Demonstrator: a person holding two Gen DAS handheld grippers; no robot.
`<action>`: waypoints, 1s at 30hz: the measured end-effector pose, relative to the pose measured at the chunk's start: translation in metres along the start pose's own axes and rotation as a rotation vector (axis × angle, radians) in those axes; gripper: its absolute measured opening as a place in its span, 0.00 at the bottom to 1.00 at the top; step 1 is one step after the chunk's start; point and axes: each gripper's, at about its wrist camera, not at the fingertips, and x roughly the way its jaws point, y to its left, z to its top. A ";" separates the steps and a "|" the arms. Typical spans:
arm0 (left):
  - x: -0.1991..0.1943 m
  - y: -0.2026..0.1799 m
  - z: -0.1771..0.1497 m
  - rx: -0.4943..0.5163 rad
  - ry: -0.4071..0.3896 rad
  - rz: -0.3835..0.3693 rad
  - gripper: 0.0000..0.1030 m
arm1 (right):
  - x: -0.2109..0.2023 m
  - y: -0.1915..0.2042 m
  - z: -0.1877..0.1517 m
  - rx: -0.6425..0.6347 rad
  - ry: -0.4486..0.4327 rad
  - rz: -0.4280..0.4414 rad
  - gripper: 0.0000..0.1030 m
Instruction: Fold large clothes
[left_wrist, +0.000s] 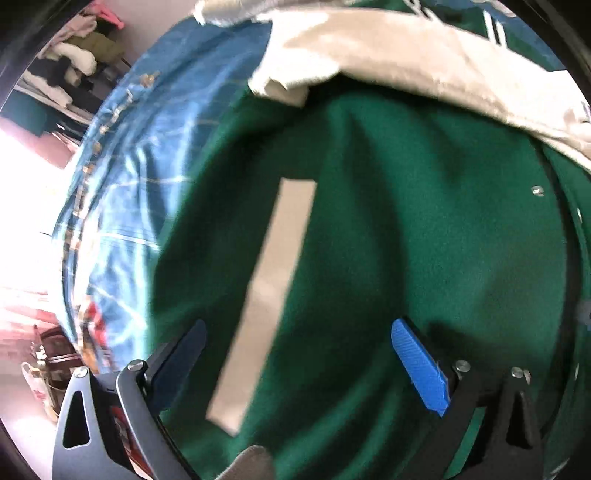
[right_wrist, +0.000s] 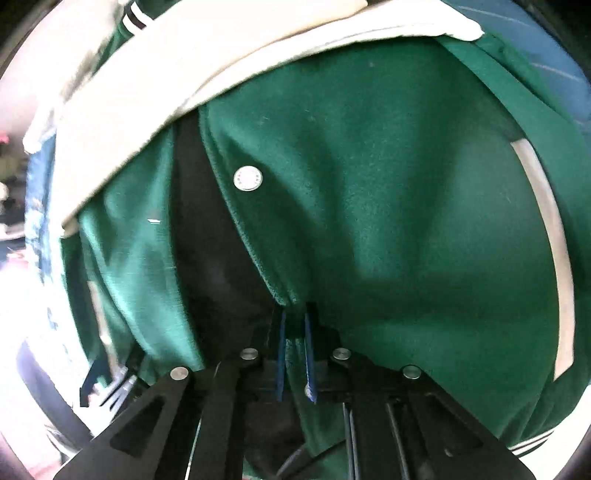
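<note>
From the left wrist, the left gripper (left_wrist: 295, 354) hangs with jaws spread wide over the green jacket (left_wrist: 406, 221) (cream sleeve (left_wrist: 369, 48) across the top), which lies on a blue sheet (left_wrist: 140, 147). From the right wrist, the right gripper (right_wrist: 295, 354) is clamped on the jacket's front edge, below a metal snap (right_wrist: 248, 178).

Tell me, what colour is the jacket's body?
Dark green jacket, with cream sleeves; clearest in the right wrist view.
</note>
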 end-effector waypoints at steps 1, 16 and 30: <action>-0.010 0.003 -0.003 0.008 -0.020 0.005 1.00 | -0.005 0.003 -0.002 -0.001 -0.006 0.015 0.10; -0.017 0.004 -0.037 0.032 0.044 0.029 1.00 | 0.023 0.037 -0.001 -0.043 0.188 0.042 0.23; -0.028 0.016 -0.079 0.015 0.110 0.136 1.00 | 0.028 0.030 -0.102 -0.269 0.172 -0.170 0.24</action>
